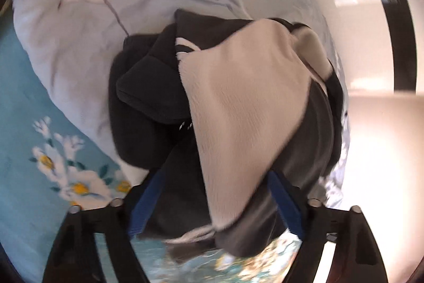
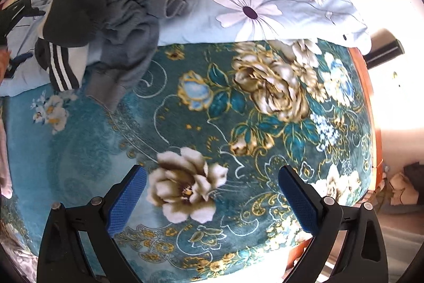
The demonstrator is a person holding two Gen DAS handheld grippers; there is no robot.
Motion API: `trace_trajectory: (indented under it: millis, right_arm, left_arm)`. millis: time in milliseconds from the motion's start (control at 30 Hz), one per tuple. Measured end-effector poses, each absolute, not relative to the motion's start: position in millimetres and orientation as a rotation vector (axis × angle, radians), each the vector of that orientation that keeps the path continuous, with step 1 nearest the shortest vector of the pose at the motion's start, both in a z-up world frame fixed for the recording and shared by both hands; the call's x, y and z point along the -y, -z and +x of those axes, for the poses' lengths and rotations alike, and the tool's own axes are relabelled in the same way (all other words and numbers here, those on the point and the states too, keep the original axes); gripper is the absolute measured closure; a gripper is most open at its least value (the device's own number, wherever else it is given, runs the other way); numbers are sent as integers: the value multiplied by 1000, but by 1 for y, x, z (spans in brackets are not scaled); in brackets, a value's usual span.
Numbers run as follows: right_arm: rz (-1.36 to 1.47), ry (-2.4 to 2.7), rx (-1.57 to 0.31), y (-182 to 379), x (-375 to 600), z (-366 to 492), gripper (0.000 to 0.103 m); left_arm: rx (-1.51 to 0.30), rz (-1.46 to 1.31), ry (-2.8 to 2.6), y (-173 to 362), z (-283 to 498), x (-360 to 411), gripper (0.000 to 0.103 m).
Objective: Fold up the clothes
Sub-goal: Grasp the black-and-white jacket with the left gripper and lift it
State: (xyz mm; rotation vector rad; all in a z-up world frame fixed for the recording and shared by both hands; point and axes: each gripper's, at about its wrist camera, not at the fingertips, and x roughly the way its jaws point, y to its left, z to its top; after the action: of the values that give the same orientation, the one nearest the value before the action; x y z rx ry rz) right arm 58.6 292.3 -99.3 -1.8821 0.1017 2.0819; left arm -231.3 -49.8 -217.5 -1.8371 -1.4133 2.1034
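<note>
A dark fleece garment with a cream lining [image 1: 238, 102] fills the left wrist view and lies bunched on a pale blue quilt [image 1: 79, 44]. My left gripper [image 1: 214, 198] has this garment between its blue pads [image 1: 144, 200], and the cloth touches both. In the right wrist view, a pile of clothes [image 2: 127, 17] sits at the upper left: a grey sweater and a dark piece with white stripes [image 2: 59, 65]. My right gripper [image 2: 212, 200] hangs open above the teal flowered blanket [image 2: 185, 110], holding nothing, well short of the pile.
A pale blue daisy-print quilt [image 2: 251, 7] covers the far part of the bed. The bed's wooden edge [image 2: 371, 102] runs down the right, with floor and bags beyond. A black gripper part [image 2: 16, 9] shows at the left edge.
</note>
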Motion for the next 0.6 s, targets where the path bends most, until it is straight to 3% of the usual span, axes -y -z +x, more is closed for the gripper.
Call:
trace_trajectory:
  millis: [133,167,200,233,367,600]
  right_arm:
    - [-1892,-2063,-101,101,-295,62,3]
    - [-1895,-2059,-99,101,-296,63,3]
    - [-1896,-2056,-97,101,-296,63,3]
    - [-1896,-2055,-96,101,-296,64,3]
    - [-1891,-2063,-103,98,-297,64,3]
    - [-1869,-2117,-107,87,-287,65,3]
  left_arm:
    - [1567,-1798,-2003,230,-242,51,54]
    - [1566,-1785,-2017,227,-245,51,64]
    - [1566,-1772,-2030,223,-248,52,86]
    - [1539,-1756,-2063,217,-251,51,97]
    - [1307,-1688,-2185,184,-267,37,97]
    - [1071,-1461,-2282,117,-257,12,98]
